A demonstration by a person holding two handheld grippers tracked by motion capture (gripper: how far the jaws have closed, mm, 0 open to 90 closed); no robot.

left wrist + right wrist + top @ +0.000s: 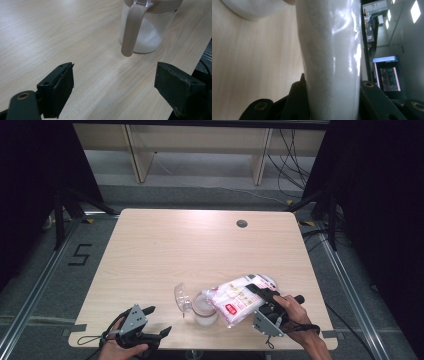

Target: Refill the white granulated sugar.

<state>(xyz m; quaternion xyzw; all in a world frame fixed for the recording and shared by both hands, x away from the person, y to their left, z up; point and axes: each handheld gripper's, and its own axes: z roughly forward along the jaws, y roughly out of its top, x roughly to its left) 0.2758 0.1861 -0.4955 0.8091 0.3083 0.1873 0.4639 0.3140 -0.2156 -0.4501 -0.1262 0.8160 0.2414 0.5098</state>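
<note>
At lower centre, a white bag (240,299) is pinched by the right gripper (264,301) and tilted over the jar (205,309); the left gripper (150,320) is held spread at lower left.

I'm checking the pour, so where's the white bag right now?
In the high view the white bag sits near the table's front right, clamped in the right gripper and tipped toward the jar on its left.

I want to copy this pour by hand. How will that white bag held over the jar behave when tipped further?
The bag looks soft and full of white grains, so it will likely sag and shift as they flow. Its film is glossy, so it could slip in the right tool. The open jar beneath might tip if the bag leans on it.
</note>
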